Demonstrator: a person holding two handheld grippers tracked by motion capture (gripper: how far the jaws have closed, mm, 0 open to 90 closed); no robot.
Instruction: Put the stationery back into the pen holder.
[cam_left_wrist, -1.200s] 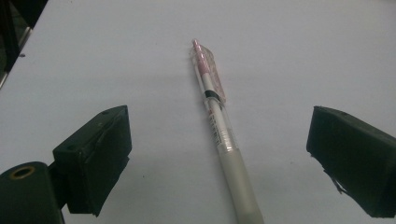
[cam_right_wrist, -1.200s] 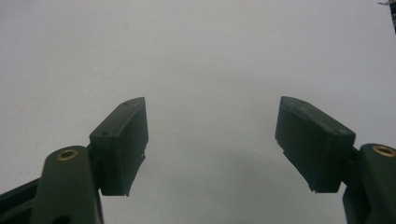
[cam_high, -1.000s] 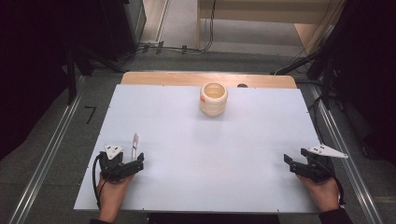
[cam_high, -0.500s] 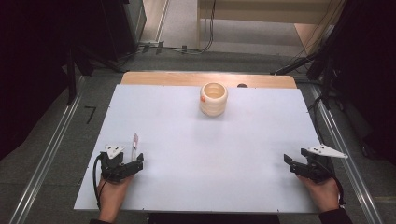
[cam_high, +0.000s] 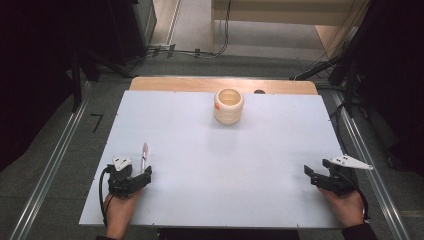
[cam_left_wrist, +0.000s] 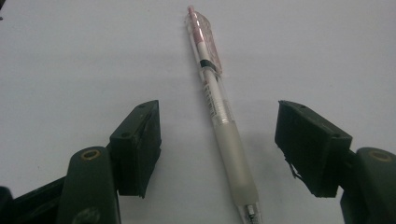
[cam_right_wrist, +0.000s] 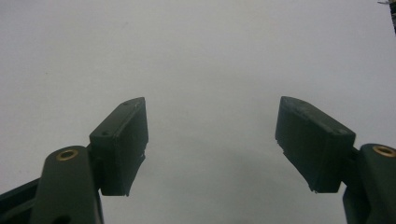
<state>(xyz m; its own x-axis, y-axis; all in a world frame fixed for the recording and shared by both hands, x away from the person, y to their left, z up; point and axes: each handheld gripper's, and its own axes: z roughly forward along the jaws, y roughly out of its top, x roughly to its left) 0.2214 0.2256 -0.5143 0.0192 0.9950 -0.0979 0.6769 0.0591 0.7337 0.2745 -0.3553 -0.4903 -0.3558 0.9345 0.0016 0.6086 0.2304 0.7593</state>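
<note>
Pen (cam_left_wrist: 219, 112) between left tongs (cam_left_wrist: 217, 149) — untouched

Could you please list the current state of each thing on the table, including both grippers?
Clear plastic pen with pink clip: lying flat, untouched.
Cream ribbed cup: upright, open-topped.
Left gripper: jaws just closing, straddling the pen, not touching.
Right gripper: open, nothing between.

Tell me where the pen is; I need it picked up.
The pen lies on the white table at its near left, between the left tongs' open jaws, untouched, far from the cup.
</note>
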